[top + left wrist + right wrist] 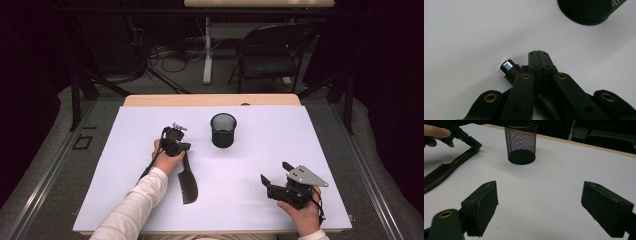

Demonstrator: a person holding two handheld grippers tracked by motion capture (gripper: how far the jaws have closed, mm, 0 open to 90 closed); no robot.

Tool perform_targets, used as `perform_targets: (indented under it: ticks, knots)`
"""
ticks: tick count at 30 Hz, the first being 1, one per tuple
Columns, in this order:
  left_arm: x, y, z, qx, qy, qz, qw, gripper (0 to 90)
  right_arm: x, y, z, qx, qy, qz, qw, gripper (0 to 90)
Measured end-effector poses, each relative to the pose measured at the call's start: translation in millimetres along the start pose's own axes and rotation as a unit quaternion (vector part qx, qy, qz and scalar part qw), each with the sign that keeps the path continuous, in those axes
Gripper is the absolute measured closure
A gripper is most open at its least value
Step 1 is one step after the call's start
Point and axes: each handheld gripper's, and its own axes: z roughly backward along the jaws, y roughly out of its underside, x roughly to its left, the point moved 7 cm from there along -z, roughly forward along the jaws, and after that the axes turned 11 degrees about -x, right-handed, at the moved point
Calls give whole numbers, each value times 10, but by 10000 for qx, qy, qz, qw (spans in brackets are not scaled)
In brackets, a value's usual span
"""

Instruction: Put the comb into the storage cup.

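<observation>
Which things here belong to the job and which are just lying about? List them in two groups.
Likely in the job:
- comb, its handle at the left gripper, whose jaws look shut on it
- mesh cup, standing upright
- right gripper, jaws open, holding nothing

Lying about:
- folding chair beyond the table
- cables on the floor

Your right gripper (539,205) has its jaws spread wide over the white worktop (564,177). Beyond them stands the black mesh cup (521,141), upright. To the left of the cup, your left gripper (475,145) pinches the black comb (444,173) at its handle end.
</observation>
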Motion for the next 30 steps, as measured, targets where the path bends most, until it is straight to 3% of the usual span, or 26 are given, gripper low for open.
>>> perform_targets:
  ticks: [30]
  knots:
    - [221,328,261,56,32,195,9998,900,24,13,-17,29,-36,-9,10000,141]
